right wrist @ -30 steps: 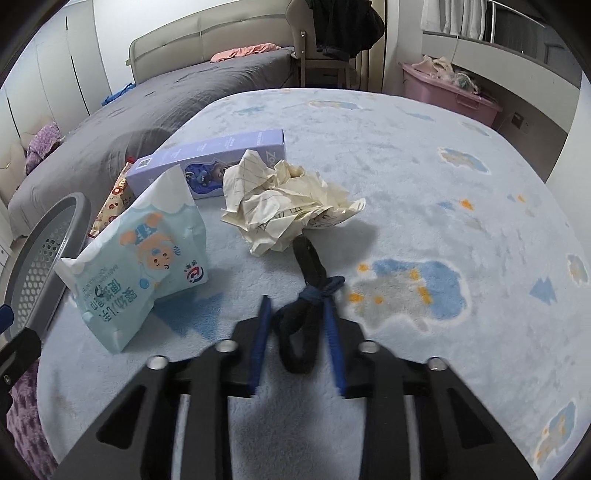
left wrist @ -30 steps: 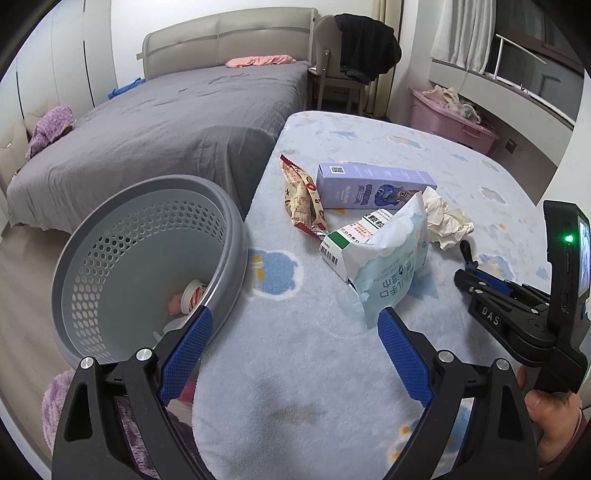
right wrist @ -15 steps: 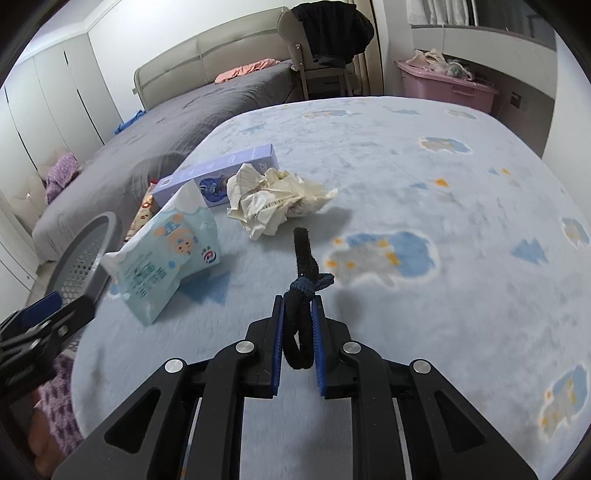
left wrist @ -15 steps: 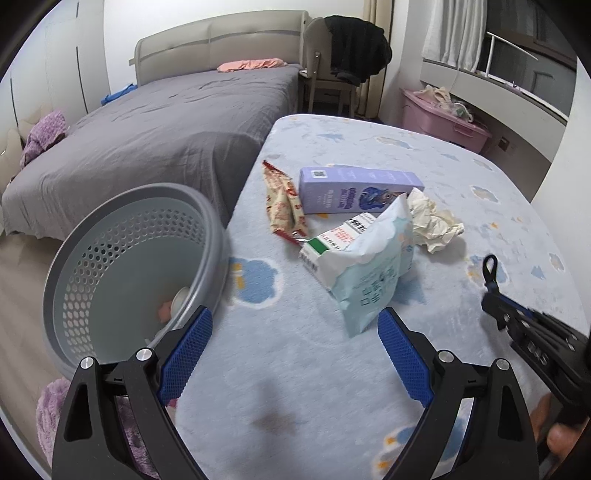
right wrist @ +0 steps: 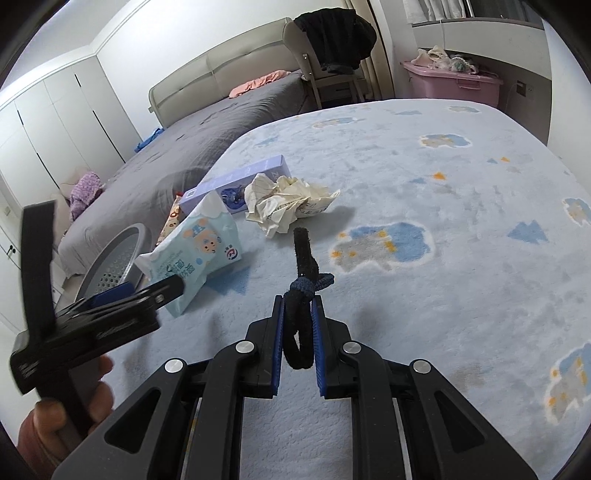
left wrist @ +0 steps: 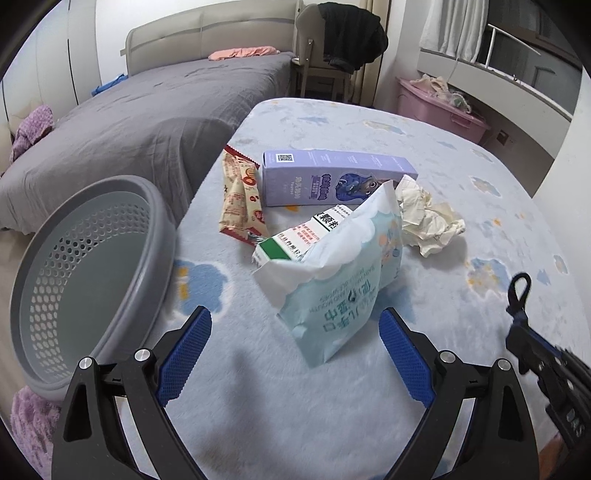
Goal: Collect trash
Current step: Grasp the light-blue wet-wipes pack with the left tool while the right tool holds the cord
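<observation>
Between your right gripper's (right wrist: 298, 334) closed pads sits the black hair tie (right wrist: 303, 295), lifted off the blanket. Left gripper (left wrist: 293, 349) is wide open, empty. Swing right over the grey basket (left wrist: 162, 236) at the bed's edge before releasing.

Bedroom, grey bed (left wrist: 155, 110) with padded headboard (left wrist: 207, 40), white wardrobes (right wrist: 55, 122) along the left wall, chair (left wrist: 321, 70) draped in black clothing, pink bin (left wrist: 439, 107), white curtain (left wrist: 454, 29) by the window

Left hand-held gripper (left wrist: 291, 341) open, wipes pack (left wrist: 343, 291) ahead, grey basket (left wrist: 88, 273) left
</observation>
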Demonstrator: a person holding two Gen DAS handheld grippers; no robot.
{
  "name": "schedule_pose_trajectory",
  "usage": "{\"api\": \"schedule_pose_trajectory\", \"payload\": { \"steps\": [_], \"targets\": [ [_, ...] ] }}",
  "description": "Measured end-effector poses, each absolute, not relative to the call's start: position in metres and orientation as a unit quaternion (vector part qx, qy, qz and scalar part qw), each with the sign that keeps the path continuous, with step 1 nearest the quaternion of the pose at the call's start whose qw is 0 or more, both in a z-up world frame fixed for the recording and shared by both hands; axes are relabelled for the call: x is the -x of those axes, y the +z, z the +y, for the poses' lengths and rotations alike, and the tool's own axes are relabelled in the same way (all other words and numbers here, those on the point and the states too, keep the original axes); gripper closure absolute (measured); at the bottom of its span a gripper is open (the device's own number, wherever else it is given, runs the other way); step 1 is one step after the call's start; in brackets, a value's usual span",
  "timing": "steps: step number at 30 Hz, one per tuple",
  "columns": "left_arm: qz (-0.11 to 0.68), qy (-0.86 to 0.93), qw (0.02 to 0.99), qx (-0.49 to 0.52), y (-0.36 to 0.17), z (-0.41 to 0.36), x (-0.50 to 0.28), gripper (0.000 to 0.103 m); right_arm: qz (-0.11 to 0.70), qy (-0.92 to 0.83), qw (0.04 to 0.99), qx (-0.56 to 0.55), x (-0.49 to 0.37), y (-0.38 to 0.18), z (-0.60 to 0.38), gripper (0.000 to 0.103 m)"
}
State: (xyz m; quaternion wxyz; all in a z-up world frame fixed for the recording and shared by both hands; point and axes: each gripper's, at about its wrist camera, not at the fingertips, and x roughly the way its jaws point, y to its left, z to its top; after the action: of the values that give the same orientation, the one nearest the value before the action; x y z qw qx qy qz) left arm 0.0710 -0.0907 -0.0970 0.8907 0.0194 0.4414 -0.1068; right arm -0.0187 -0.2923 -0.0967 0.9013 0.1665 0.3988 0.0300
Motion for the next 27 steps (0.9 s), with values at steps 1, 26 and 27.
{"api": "schedule_pose_trajectory", "payload": {
  "steps": [1, 26, 27],
  "targets": [
    [0.441, -0.107, 0.891, -0.020, -0.098, -0.093, -0.074, 0.013, 0.399, 0.032, 0.901, -0.169, 0.019, -0.097, -0.293, 0.089],
    [0.433, -0.165, 0.886, -0.023, -0.087, -0.108, -0.051, 0.075, 0.394, 0.028, 0.903, -0.168, 0.027, -0.092, -0.294, 0.089],
    [0.431, -0.167, 0.886, -0.027, -0.087, -0.109, -0.051, 0.075, 0.395, 0.027, 0.903, -0.167, 0.028, -0.092, -0.294, 0.089]
  ]
}}
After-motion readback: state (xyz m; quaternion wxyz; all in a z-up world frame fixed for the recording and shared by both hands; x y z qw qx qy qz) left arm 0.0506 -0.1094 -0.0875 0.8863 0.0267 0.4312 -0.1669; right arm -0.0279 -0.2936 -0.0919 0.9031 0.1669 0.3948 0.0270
